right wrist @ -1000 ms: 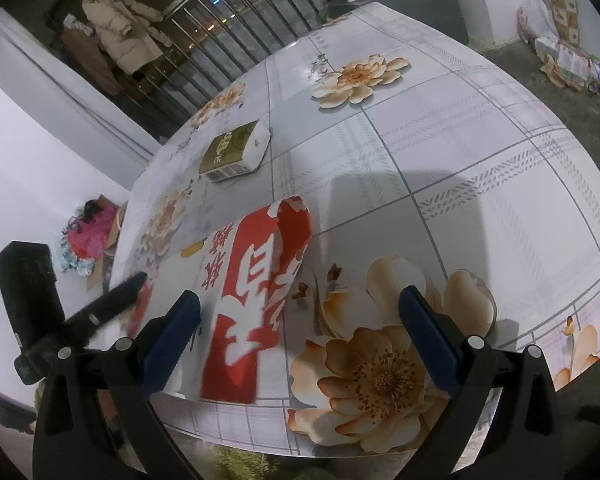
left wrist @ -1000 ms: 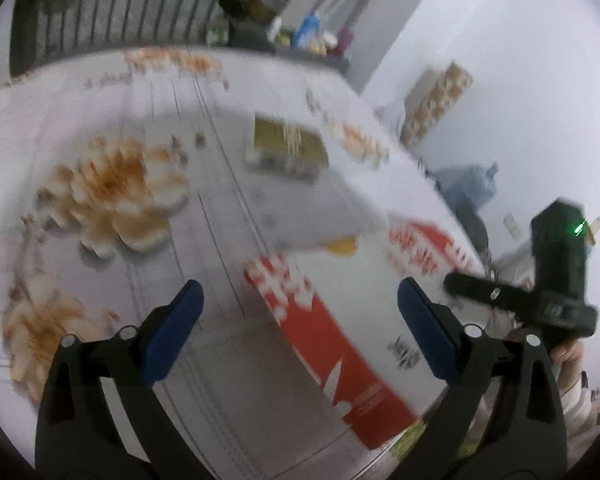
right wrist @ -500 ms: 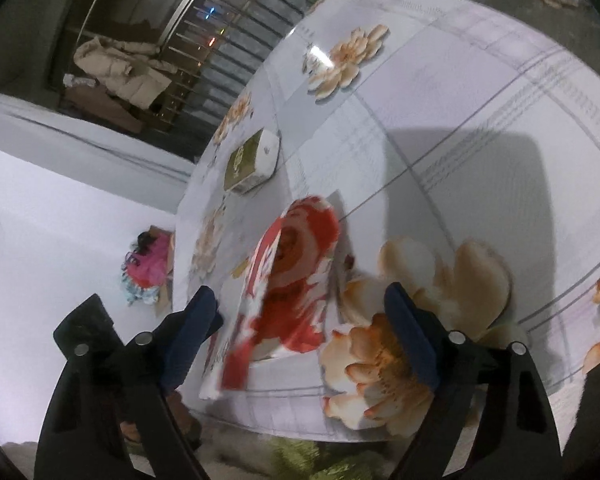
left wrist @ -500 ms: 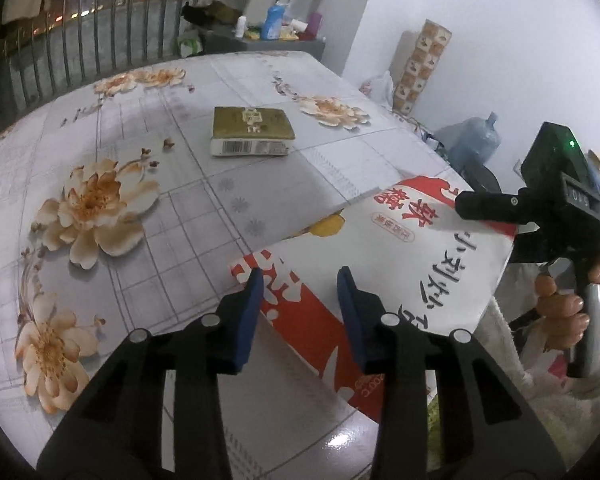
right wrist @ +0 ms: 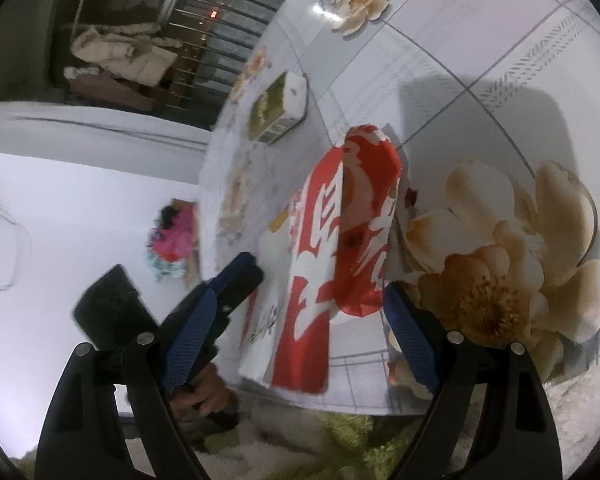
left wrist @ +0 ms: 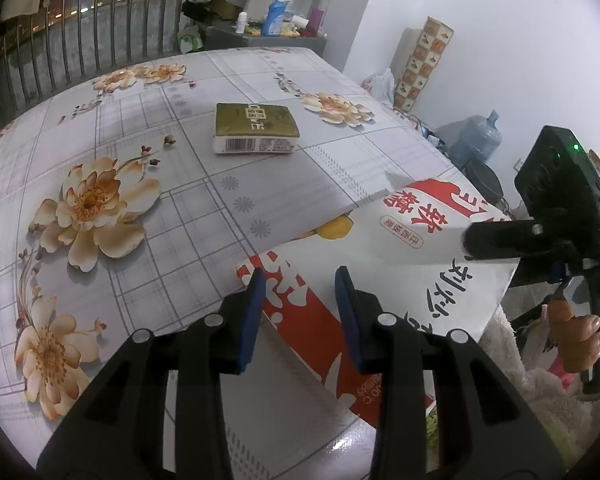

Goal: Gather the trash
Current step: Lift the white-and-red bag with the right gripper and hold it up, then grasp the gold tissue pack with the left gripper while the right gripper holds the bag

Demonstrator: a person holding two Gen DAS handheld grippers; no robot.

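A big red and white bag (left wrist: 416,240) lies at the table's near right corner and sticks out past the edge. My left gripper (left wrist: 300,273) is shut on its red and white corner, with a blue pad on each side of the fold. In the right wrist view the bag (right wrist: 312,280) stands up between the wide jaws of my right gripper (right wrist: 300,290); neither pad presses on it. The left gripper (right wrist: 240,276) shows there at the bag's left edge. One black finger of the right gripper (left wrist: 500,240) lies over the bag's white top panel.
An olive-green tissue pack (left wrist: 256,128) lies mid-table on the flowered tablecloth (left wrist: 100,208). A water jug (left wrist: 476,142) and a tall patterned box (left wrist: 424,60) stand by the right wall. Bottles sit on a cabinet (left wrist: 268,36) behind the table. A hand (left wrist: 580,320) holds the right gripper.
My left jaws went from wide apart to narrow around the bag's corner. The right gripper rolled and dropped toward the bag, which rose from lying flat to standing between its jaws.
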